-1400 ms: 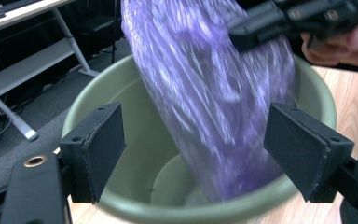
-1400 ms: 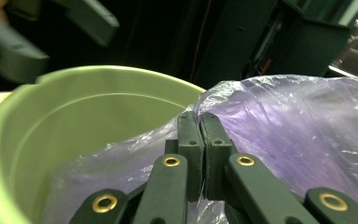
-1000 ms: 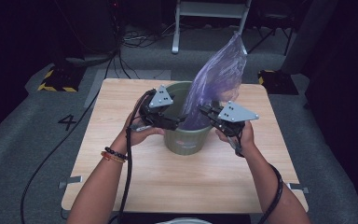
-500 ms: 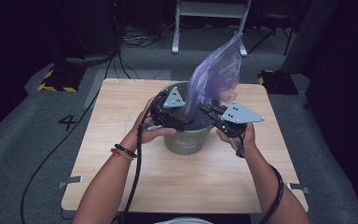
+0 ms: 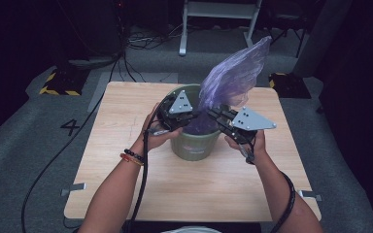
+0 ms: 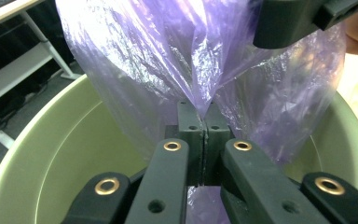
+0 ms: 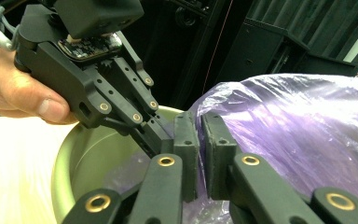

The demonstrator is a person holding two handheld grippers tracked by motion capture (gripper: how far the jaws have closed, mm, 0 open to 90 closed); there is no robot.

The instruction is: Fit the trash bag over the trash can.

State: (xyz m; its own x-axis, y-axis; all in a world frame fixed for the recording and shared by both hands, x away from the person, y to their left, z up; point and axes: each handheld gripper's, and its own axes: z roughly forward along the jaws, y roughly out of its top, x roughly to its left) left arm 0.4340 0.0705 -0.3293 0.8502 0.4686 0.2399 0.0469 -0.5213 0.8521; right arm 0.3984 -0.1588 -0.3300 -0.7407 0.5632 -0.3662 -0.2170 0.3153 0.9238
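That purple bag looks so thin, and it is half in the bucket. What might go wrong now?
1. The left gripper has just closed and pinches a fold of the purple bag. The film is thin, so a hard pull may tear it.
2. The right gripper has a narrow gap between its fingers, so the bag may slip free there.
3. Most of the bag stands above the green bucket. Tugging it sideways might tip the bucket.

One bin point(image 5: 194, 145); one purple bag point(image 5: 233, 77) — two grippers
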